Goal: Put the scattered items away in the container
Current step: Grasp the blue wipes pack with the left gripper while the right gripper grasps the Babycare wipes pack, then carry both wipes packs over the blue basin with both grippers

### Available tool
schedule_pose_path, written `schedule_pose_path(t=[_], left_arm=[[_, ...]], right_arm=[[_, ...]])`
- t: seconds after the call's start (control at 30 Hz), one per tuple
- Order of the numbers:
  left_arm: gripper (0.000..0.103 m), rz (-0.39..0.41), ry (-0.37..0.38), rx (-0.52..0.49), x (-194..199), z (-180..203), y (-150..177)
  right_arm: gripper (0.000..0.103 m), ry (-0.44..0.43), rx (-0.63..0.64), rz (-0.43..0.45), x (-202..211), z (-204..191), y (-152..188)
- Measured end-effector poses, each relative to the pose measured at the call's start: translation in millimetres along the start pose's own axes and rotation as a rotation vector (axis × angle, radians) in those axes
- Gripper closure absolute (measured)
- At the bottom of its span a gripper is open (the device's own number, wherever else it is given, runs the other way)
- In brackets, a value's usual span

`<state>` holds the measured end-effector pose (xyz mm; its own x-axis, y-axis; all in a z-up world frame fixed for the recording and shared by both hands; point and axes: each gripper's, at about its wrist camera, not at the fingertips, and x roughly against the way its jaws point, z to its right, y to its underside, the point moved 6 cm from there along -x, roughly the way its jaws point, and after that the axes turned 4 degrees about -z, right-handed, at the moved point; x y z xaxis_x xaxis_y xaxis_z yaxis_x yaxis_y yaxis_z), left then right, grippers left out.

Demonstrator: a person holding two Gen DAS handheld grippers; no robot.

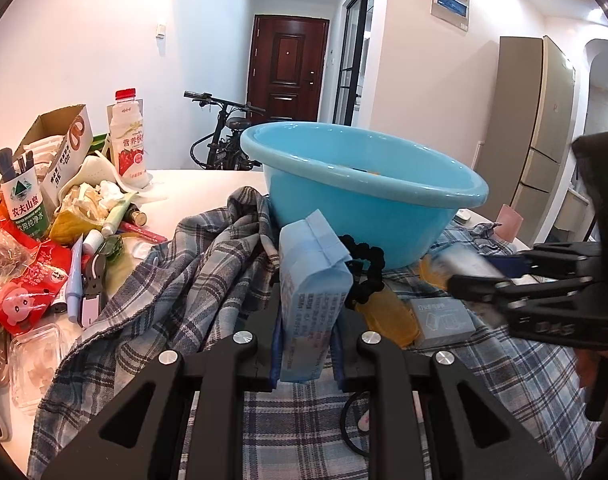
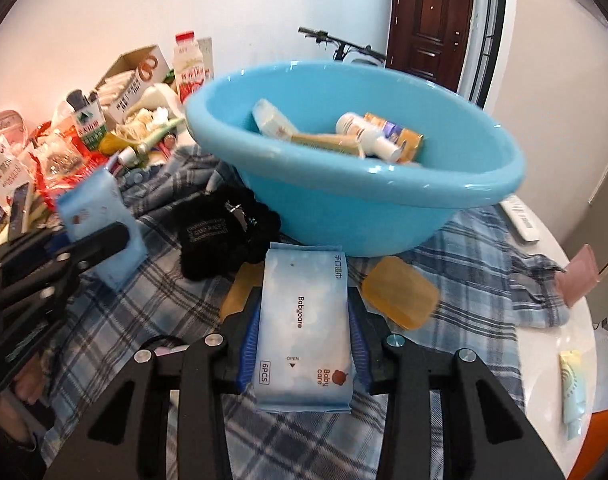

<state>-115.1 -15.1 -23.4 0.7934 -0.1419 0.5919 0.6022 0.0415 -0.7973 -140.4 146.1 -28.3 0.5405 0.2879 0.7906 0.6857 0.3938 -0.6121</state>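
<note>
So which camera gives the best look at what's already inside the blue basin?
The right wrist view: it looks down over the rim of the blue basin, showing a white bottle, a tube and an orange packet inside. The left wrist view sees the blue basin side-on, so its wall hides nearly all contents.
</note>
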Motion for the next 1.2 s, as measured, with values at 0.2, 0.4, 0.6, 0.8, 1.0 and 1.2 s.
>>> schedule_pose_path(t=[0.2,0.4,0.6,0.8,1.0,1.2], left_arm=[[0.085,-0.023,0.006,0.008,5,-1,-10],[0.085,0.045,-0.015,-0.032,37,4,-49],[0.085,0.118,0.040,-0.087,64,28,-95],[0.085,0.151,0.101,-0.113,69,46,-126],[0.085,0.200,0.102,-0.135,62,53,-161],[0.085,0.237,0.093,-0.136,42,51,-191]], right_arm=[[0.062,-0.030,-0.024,0.065,40,9,-4],[0.062,-0.041,-0.050,0.187,88,26,-26],[0.062,-0.018,-0.033,0.298,133,32,-58],[0.062,-0.025,-0.012,0.379,160,25,-90],[0.062,-0.029,-0.006,0.407,160,22,-124],[0.062,-0.048,-0.034,0.437,147,30,-161]])
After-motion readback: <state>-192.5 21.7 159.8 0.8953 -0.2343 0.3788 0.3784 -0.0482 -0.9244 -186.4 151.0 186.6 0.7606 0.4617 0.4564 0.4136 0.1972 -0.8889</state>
